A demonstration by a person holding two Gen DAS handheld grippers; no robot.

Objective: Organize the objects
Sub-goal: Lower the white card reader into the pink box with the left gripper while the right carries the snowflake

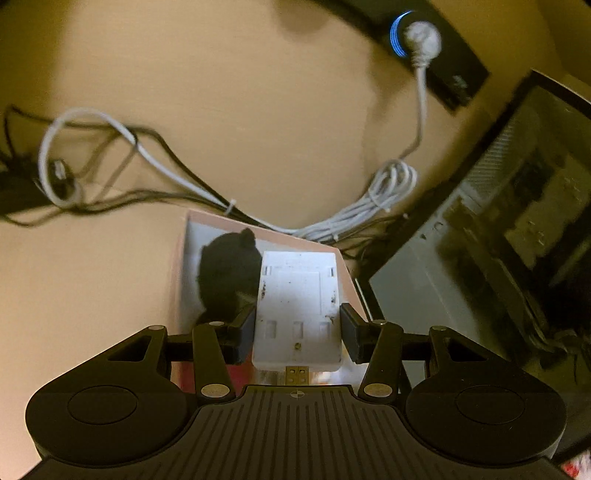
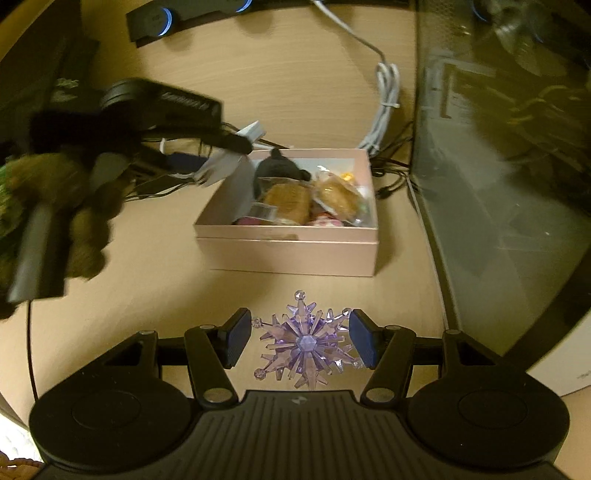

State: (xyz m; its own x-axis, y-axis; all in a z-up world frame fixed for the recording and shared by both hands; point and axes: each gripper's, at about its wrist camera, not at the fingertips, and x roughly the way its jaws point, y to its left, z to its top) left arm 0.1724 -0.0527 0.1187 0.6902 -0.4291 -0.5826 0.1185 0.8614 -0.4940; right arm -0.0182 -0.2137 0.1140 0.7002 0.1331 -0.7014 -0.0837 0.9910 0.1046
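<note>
My left gripper (image 1: pixel 297 328) holds a white USB adapter (image 1: pixel 298 306) between its pads, above the far left corner of a pink box (image 1: pixel 343 273) with a black plush toy (image 1: pixel 229 273) in it. In the right wrist view the left gripper (image 2: pixel 225 155) hangs over the same pink box (image 2: pixel 291 251), which holds the black plush (image 2: pixel 277 166) and wrapped snacks (image 2: pixel 332 195). My right gripper (image 2: pixel 299 341) sits around a purple crystal snowflake (image 2: pixel 303 343) on the table in front of the box; its right pad touches the snowflake, the left pad stands a little off.
White cable bundle (image 1: pixel 376 199) and black cables (image 1: pixel 110 192) lie behind the box. A glass-sided computer case (image 2: pixel 509 166) stands to the right. A black bar with blue-lit rings (image 2: pixel 166 18) runs along the back of the wooden table (image 2: pixel 295 92).
</note>
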